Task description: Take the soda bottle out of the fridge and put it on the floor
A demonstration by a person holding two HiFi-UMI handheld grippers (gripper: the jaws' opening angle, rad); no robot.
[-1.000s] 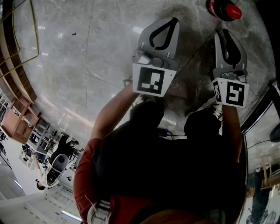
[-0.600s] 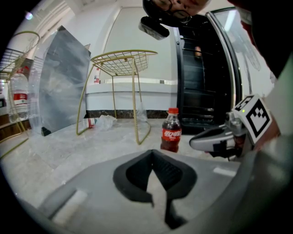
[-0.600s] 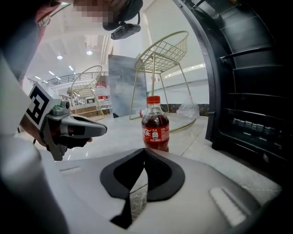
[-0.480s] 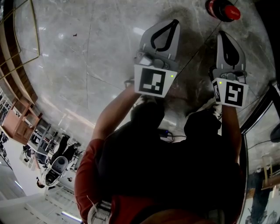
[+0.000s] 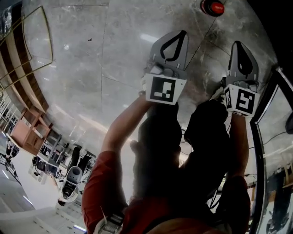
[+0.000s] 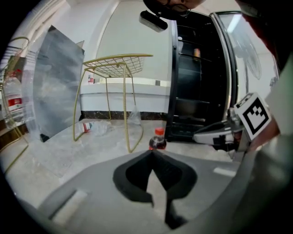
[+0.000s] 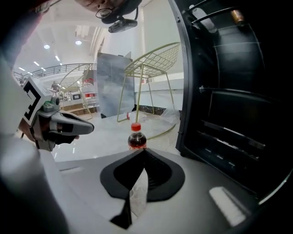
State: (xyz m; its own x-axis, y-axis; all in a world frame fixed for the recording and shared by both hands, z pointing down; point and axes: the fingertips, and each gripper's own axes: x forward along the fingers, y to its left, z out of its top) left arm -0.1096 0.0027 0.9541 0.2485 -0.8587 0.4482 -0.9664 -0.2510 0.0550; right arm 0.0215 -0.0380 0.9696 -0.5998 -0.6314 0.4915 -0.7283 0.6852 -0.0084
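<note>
A: Head view?
B: Bottle (image 5: 212, 7) stands on the floor (image 5: 105, 68), beyond left gripper (image 5: 181, 35) and right gripper (image 5: 238, 44). Placing looks done.
A: Left gripper view?
B: Jaws together, empty.
A: Right gripper view?
B: Closed, empty. Fridge (image 7: 229, 114) open, shelves nearly bare; perhaps close it next.

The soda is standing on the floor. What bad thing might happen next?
1. The soda bottle stands upright just ahead of the left gripper and right gripper, both shut and empty. A step or swing forward might knock it over.
2. The fridge beside it is open, so it may warm up inside.
</note>
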